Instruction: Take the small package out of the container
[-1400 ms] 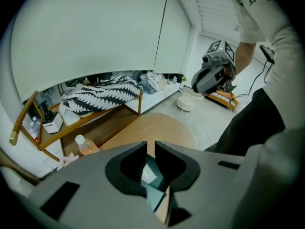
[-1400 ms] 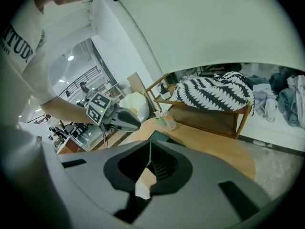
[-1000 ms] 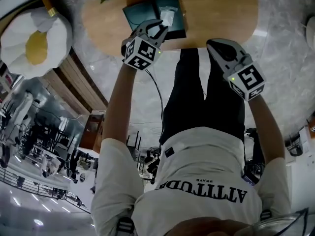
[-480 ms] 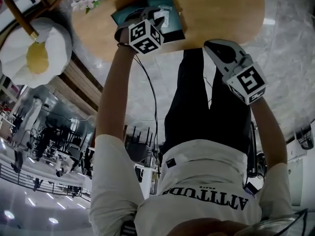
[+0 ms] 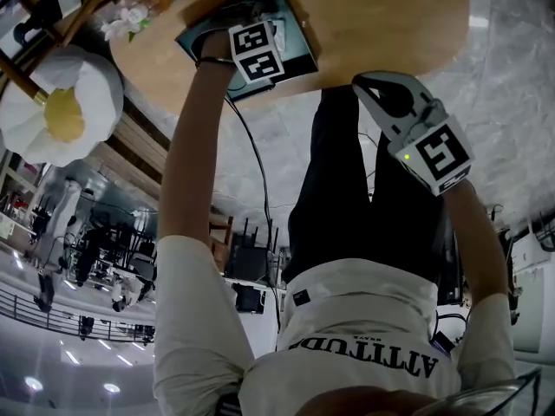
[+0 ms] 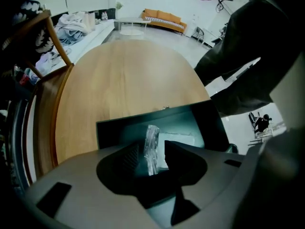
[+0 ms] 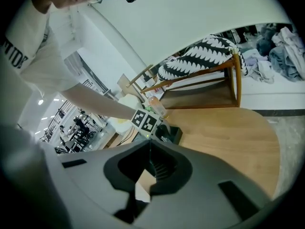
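1. Head view: the dark container (image 5: 299, 48) sits on the wooden table (image 5: 390, 24), near its edge
2. Left gripper (image 6: 153, 149) points steeply down into the container; its jaws stand wide apart and have just been opening
3. The small package (image 6: 151, 140), clear-wrapped, stands upright inside the container between those jaws, not clamped by them
4. Right gripper (image 7: 150, 142) hangs beside the table edge, well apart from the container, jaws together with nothing between them

Oval wooden table (image 5: 390, 24) on pale grey, perhaps marble, floor (image 5: 512, 120); wooden chair (image 6: 47, 109) beside; orange sofa (image 6: 164, 18) beyond.
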Motion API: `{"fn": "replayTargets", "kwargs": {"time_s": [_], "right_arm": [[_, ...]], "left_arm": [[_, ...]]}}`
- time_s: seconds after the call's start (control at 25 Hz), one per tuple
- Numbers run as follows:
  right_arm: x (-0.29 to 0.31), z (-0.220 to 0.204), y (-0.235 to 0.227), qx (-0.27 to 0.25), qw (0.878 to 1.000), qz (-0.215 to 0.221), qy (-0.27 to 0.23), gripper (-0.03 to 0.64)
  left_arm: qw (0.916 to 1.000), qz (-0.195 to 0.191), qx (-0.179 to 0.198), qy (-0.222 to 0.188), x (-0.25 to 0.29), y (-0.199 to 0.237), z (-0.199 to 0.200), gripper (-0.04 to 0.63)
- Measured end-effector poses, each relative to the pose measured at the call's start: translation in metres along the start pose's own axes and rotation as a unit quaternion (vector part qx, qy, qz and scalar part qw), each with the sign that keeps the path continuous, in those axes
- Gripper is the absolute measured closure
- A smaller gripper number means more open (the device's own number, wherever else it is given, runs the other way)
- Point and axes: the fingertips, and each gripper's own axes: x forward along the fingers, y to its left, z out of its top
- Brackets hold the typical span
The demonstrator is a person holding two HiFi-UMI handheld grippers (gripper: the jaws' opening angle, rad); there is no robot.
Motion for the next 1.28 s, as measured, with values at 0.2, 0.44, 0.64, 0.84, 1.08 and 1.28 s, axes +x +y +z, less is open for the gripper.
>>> {"fn": "replayTargets", "kwargs": {"time_s": [0.2,0.44,0.64,0.84,1.08,1.28], "right_arm": [[-0.001,-0.007,-0.005,0.008,1.0,0.003,0.002,0.595],[-0.007,-0.005,-0.012,0.023,1.0,-0.003,-0.006,0.595],[-0.017,0.003,-0.013,0.019,1.0,-0.008,-0.011,0.595],[-0.022,0.01,-0.002,0.006,1.0,-0.006,-0.006,0.595],[-0.063,0.02,0.022,-0.028,1.0,0.0,-0.003,0.595],[-0.094,0.049,0.055,-0.052,0.999,0.008,-0.003,0.595]], "left_arm": [[0.9993,-0.017,0.01,0.033,0.023,0.0,-0.002,0.424],[0.9994,-0.008,-0.032,0.008,0.012,-0.003,0.002,0.568],[0.997,0.005,-0.074,-0.024,-0.015,-0.002,0.007,0.574],[0.9929,0.021,-0.11,-0.041,-0.045,-0.004,0.006,0.574],[0.9861,0.039,-0.152,-0.056,-0.097,-0.03,0.034,0.574],[0.9848,0.048,-0.157,-0.057,-0.15,-0.055,0.04,0.574]]}}
